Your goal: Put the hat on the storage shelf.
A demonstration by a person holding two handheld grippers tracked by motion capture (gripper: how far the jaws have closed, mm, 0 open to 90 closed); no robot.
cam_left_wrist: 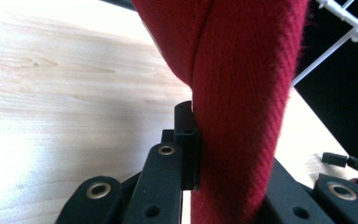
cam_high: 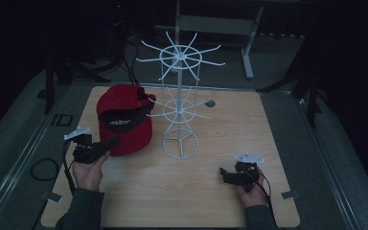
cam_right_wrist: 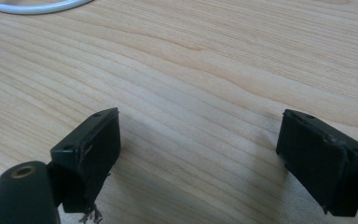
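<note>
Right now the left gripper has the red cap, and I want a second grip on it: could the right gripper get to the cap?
Probably yes. The right gripper is open over bare table, and nothing lies between it and the red cap; the white wire rack stands farther back, beside that path.

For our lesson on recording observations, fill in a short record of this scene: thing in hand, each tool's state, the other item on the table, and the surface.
thing in hand: red cap, brim pinched
left tool: shut on the brim
right tool: open, low over bare wood, holding nothing
other item: white wire rack, upright beside the cap
surface: light wooden table
</note>
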